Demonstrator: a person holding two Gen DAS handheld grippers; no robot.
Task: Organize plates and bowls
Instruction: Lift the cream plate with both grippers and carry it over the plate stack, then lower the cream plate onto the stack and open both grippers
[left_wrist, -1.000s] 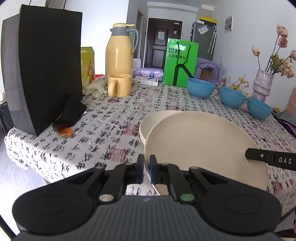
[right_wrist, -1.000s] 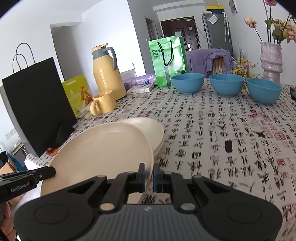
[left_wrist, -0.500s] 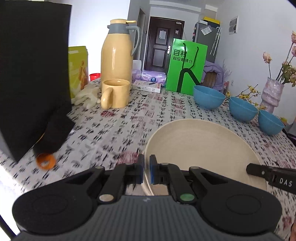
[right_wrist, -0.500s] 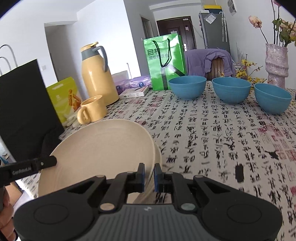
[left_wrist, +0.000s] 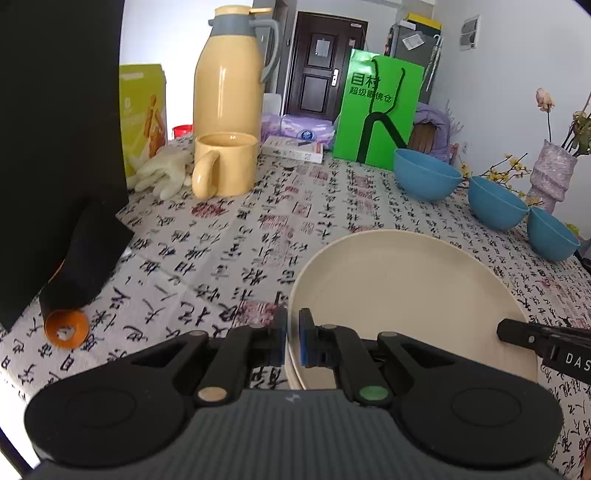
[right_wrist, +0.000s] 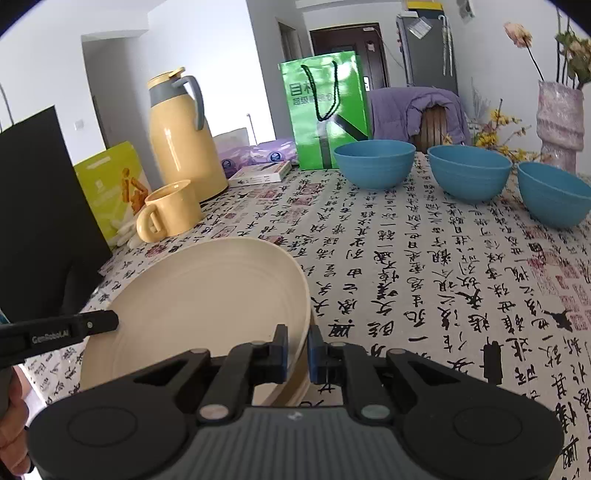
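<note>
Both grippers pinch one cream plate (left_wrist: 406, 295) — the left gripper (left_wrist: 291, 341) on its left rim, the right gripper (right_wrist: 297, 349) on its right, over a second plate (right_wrist: 295, 384) on the table (right_wrist: 424, 277). Stacking is nearly done — three blue bowls (right_wrist: 469, 171) stand apart, unstacked.

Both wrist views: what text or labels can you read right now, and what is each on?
"目村" over a smaller line, "超级眼镜仓" as far as legible: green bag.
"DAS", cut off at the frame edge: right gripper's finger.
"GenRobot.AI": left gripper's finger.
Brush characters cover the tablecloth; too stylised to transcribe.
Print on the yellow-green box and the flat box: too small.
</note>
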